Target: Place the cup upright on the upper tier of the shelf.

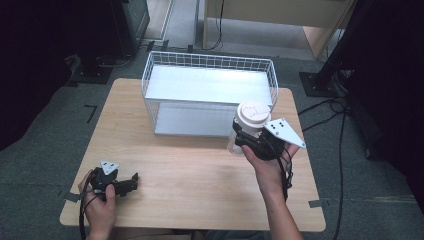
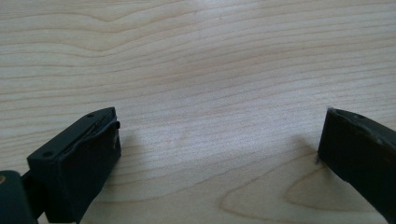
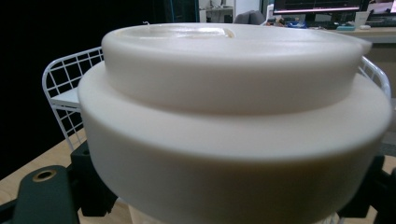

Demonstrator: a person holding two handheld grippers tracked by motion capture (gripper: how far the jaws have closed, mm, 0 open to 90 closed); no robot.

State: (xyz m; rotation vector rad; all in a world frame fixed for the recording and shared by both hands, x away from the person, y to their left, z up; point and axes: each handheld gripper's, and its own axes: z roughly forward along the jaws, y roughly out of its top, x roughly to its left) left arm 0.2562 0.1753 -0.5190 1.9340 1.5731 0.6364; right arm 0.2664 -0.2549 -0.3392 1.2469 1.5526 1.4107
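Surface: wooden table (image 1: 200, 170) on grey carpet, a white wire basket (image 1: 210, 92) set at its far edge.
High view: a clear jar with a cream lid (image 1: 251, 116) is held raised beside the basket's near right corner by the right gripper (image 1: 246, 137), jaws pinched on it below the lid, probably for lifting in. The left gripper (image 1: 125, 184) is rested near the table's left front corner, likely parked.
Left gripper view: jaws are seen spread wide over bare wood, nothing between them.
Right gripper view: the lid (image 3: 233, 107) is shown close up, basket wire behind; the grip itself is hidden.

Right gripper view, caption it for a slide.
Right gripper shut on a cream-lidded cup, white wire basket behind.
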